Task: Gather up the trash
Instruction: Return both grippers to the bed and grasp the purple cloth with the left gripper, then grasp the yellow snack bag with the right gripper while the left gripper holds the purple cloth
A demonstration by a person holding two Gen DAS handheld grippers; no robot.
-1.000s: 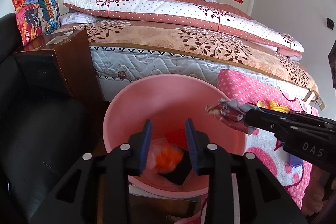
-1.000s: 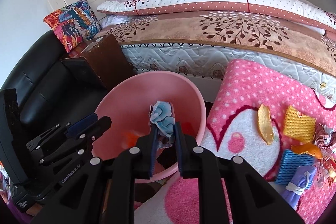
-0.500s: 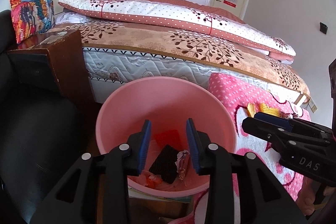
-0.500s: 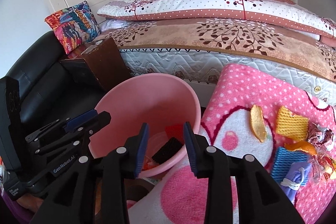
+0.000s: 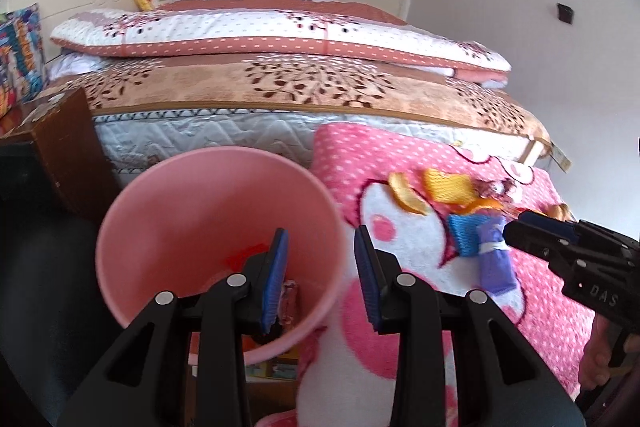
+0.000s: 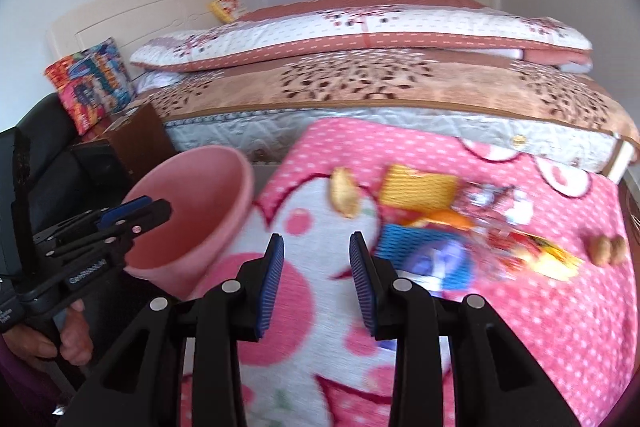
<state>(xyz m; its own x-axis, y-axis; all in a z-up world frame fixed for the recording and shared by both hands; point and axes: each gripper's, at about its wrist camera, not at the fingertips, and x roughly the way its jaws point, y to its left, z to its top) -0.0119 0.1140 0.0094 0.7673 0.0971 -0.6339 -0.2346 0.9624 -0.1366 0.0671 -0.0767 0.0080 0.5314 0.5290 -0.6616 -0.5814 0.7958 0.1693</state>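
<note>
Both claws wide apart, holding nothing: left gripper (image 5: 322,269) over the pink bin (image 5: 192,211) rim, right gripper (image 6: 316,271) centre-frame, trash pile (image 6: 440,227) upper right.

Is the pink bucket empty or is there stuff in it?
Not empty. The left wrist view looks down into the pink bucket, and a crinkly wrapper and something orange-red lie at the bottom. It's far from full.

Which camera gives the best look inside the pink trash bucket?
The left wrist view: it looks down into the pink bucket, showing trash at the bottom. The right wrist view shows only its tilted rim and inner wall, no contents.
</note>
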